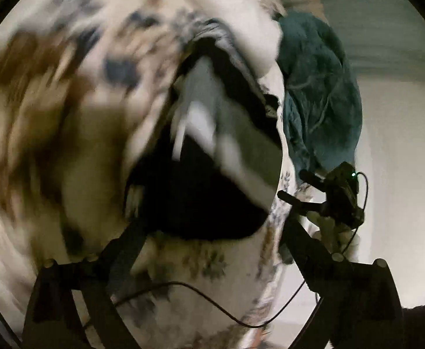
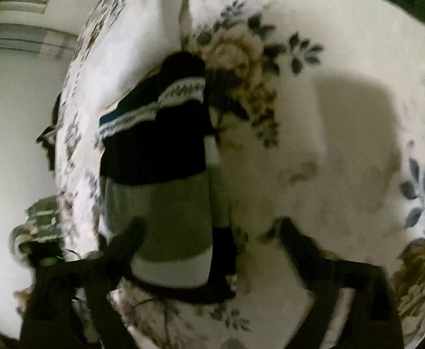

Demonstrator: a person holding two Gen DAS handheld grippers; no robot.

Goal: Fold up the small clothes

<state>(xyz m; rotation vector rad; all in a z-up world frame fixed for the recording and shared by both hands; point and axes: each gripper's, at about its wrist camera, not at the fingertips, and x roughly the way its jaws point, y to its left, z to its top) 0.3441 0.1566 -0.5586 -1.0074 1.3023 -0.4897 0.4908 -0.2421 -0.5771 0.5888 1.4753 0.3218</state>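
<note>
**Grippers wide, garment down: tidy the fold before moving on**

Left gripper [image 1: 212, 229] open, nothing between the fingers; right gripper [image 2: 212, 229] likewise spread wide and empty. Folded garment [image 2: 160, 157] lying on the floral bedspread [image 2: 343, 116], straight ahead of the right gripper and slightly toward its left finger, the near white band just past that fingertip. Dark upper part with patterned white stripes, grey and white bands lower down. From the left gripper, same garment [image 1: 212, 157] dead ahead and close, heavily blurred. Teal cloth [image 1: 320, 93] heaped farther off to the right, beyond the right gripper as seen from the left one.

Judged as a release just after a fold. To finish well:

- Check edges for squareness; near hem looks fairly straight, far end hard to read.
- Approach low and flat so the fingers slide under one layer only.
- Pinch at corners, not mid-panel, to avoid dragging the stack.
- Keep clear of the bedspread itself when closing.
- Beware the dangling cable [image 1: 212, 299] snagging fabric.
</note>
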